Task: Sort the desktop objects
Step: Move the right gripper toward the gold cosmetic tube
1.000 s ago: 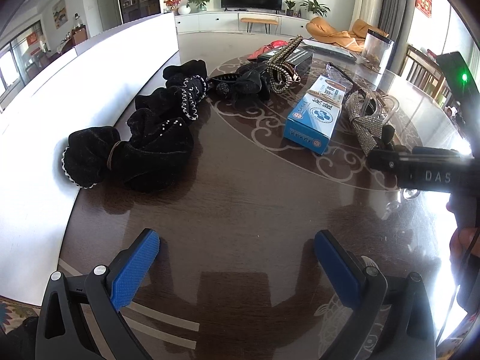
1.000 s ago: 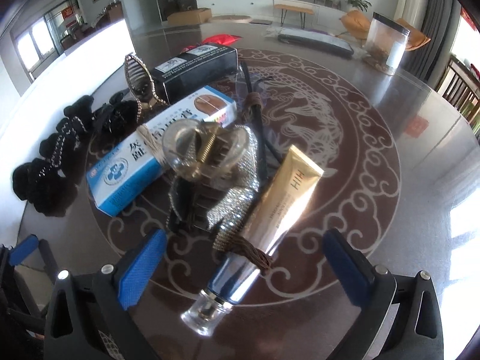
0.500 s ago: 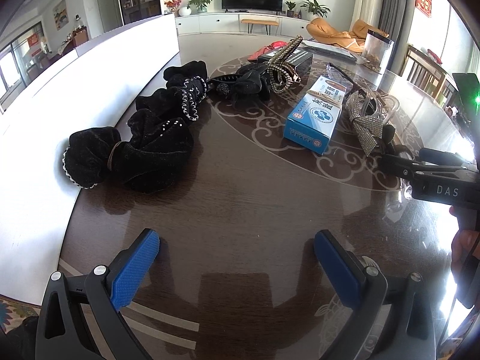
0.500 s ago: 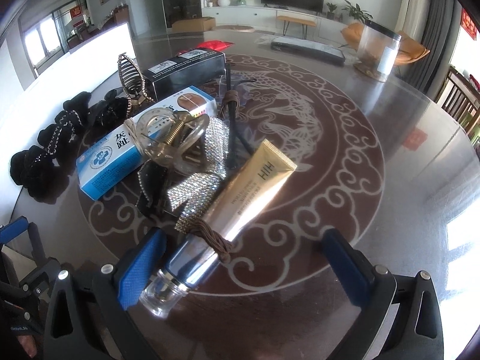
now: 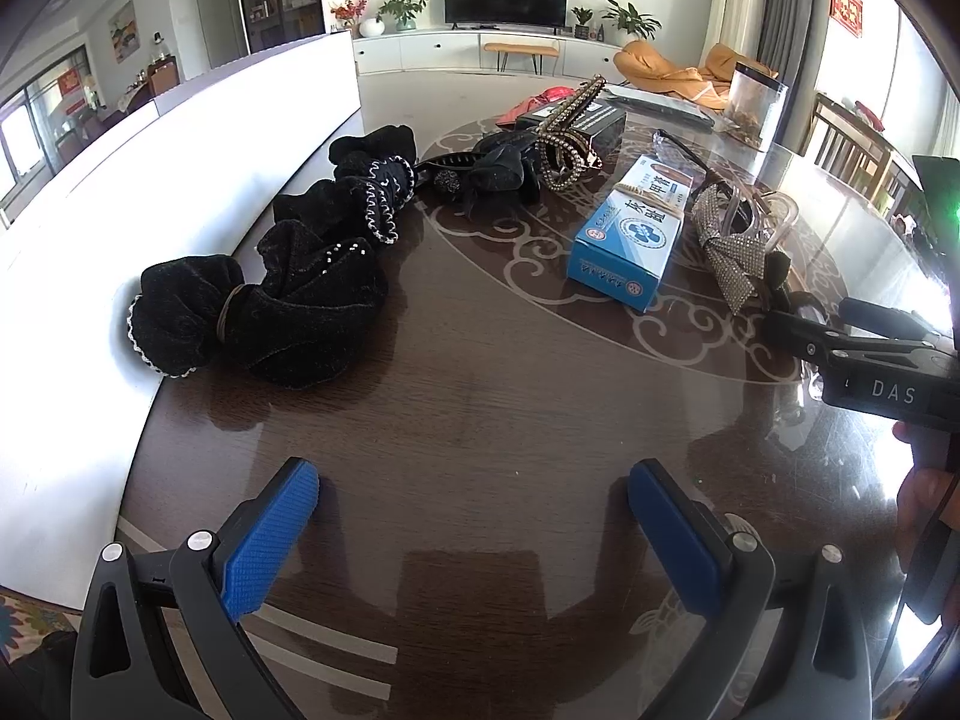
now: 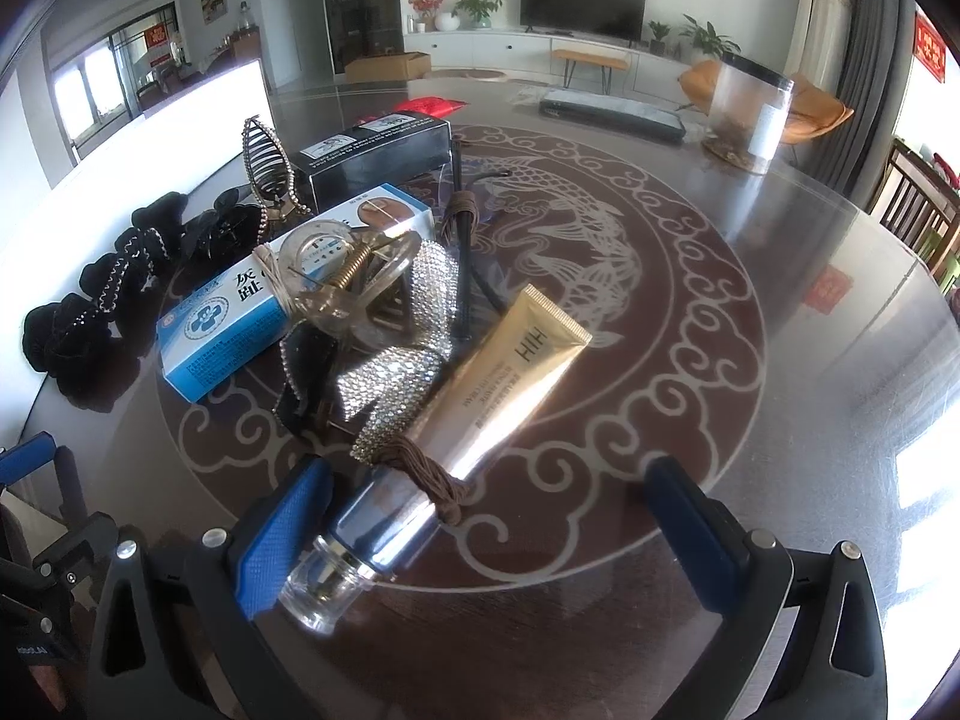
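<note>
Right gripper (image 6: 480, 534) gaping wide around the gold tube (image 6: 480, 420), cap end by its left pad, nothing grabbed | left gripper (image 5: 474, 534) slack over bare bench (image 5: 480, 396) | risk: brown hair tie (image 6: 429, 477) and rhinestone bow (image 6: 396, 372) touching the tube probably snag and get dragged along

bright daylight from the right glares off the table (image 6: 840, 312) (fisheye edges bend, corners dark).

"HH" on the gold tube (image 6: 510, 378) — "DAS" on the right gripper (image 5: 888, 387)
</note>
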A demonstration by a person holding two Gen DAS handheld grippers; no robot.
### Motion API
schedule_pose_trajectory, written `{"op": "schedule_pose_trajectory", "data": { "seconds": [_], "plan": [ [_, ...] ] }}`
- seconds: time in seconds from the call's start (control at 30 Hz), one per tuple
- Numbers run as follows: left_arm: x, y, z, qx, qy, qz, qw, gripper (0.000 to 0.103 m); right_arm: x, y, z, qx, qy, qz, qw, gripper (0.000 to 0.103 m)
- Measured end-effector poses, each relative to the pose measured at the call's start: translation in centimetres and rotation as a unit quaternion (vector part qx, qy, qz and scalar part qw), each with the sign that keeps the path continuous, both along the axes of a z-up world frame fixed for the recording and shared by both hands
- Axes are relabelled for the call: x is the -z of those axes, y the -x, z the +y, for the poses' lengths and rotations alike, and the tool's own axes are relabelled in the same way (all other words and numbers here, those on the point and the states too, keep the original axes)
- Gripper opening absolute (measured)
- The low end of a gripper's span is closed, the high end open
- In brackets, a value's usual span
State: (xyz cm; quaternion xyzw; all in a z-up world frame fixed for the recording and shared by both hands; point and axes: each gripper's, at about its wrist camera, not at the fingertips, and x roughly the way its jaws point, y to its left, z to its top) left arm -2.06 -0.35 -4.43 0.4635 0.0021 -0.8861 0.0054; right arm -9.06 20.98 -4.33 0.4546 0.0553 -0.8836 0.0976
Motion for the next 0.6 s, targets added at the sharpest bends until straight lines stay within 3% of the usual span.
{"op": "schedule_pose_trajectory", "data": {
  "seconds": [0.47, 0.6],
  "plan": [
    [0.05, -0.02, 0.0, 0.005, 0.0, -0.006, 1.0, 0.103, 0.0, -0.07, 0.0, 0.0, 0.0, 0.0, 1.0, 0.103],
    [-0.01, 0.85, 0.96, 0.042, 0.0, -0.022, 0.9989, 0.103, 0.01, -0.07, 0.0, 0.001, 0.0, 0.001, 1.0, 0.103]
  ]
}}
